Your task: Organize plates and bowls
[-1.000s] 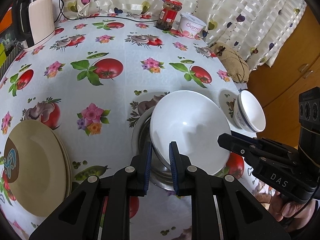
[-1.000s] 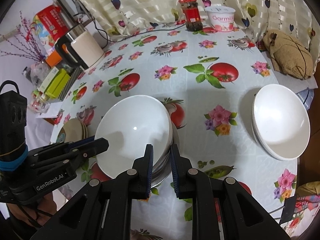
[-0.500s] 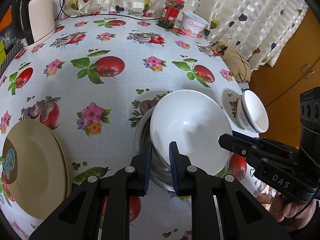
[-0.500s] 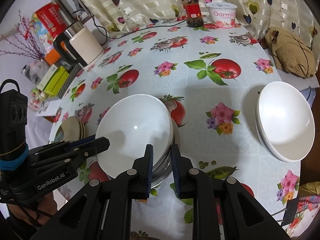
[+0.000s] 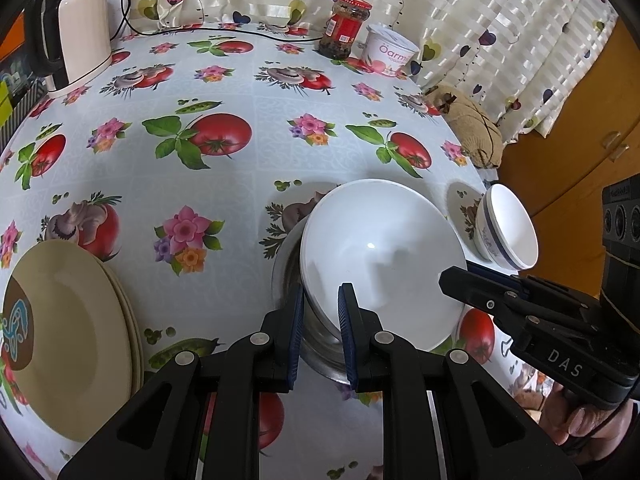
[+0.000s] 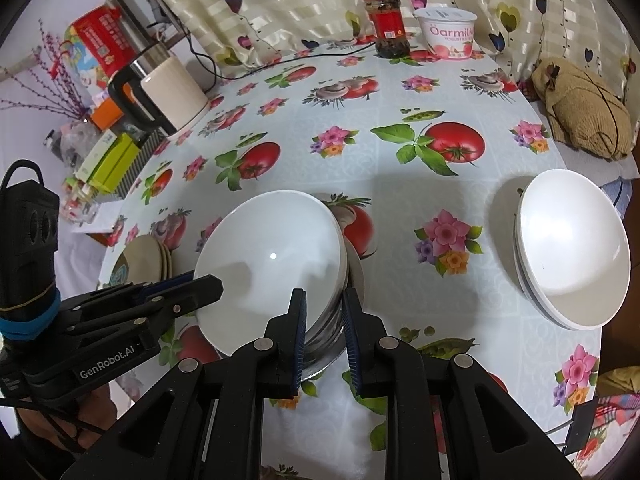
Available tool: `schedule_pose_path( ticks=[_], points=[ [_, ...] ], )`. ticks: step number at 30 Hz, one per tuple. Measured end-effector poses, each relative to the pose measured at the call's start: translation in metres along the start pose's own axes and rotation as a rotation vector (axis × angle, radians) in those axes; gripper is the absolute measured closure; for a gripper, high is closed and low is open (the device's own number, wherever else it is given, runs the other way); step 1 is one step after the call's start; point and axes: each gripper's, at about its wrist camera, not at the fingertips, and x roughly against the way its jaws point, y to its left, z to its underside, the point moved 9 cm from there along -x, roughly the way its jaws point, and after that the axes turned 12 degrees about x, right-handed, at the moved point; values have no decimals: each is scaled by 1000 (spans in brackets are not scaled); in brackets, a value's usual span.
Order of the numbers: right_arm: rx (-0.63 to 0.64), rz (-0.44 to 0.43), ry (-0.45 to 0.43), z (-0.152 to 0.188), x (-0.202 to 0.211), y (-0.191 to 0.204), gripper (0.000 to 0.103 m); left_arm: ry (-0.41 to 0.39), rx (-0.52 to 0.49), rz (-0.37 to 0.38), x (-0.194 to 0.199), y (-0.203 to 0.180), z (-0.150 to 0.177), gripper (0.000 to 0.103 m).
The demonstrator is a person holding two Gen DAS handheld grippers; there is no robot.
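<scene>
tabletop (image 5: 248, 92): flowers and tomatoes, curtain (image 6: 280, 4) behind | white bowl (image 5: 380, 256): shiny, tilted on steel bowl (image 5: 316, 344) | left tool (image 5: 319, 300), right tool (image 6: 324, 306): both pinch its rim

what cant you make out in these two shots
- How many bowls lie under the top white bowl: both views, the top bowl covers them.
- Steel dish under that stack: only a sliver shows past the left gripper.
- Whether the right gripper touches the rim: right wrist view, contact point hidden between its fingers.
- Beige plates: left wrist view, cut off by the frame edge.
</scene>
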Motion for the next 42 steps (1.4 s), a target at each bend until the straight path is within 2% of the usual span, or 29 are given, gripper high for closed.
schedule_pose_path(
  ticks=[9,15,42],
  points=[
    [-3,-2,1,0,0,0,84,-2,12,10,0,0,-2,85],
    [1,-5,-15,-4,5,0,78,-21,23,24,5,0,-6,85],
    [3,22,-100,-9,48,-7,77,-110,18,55,40,-10,-18,85]
  ],
)
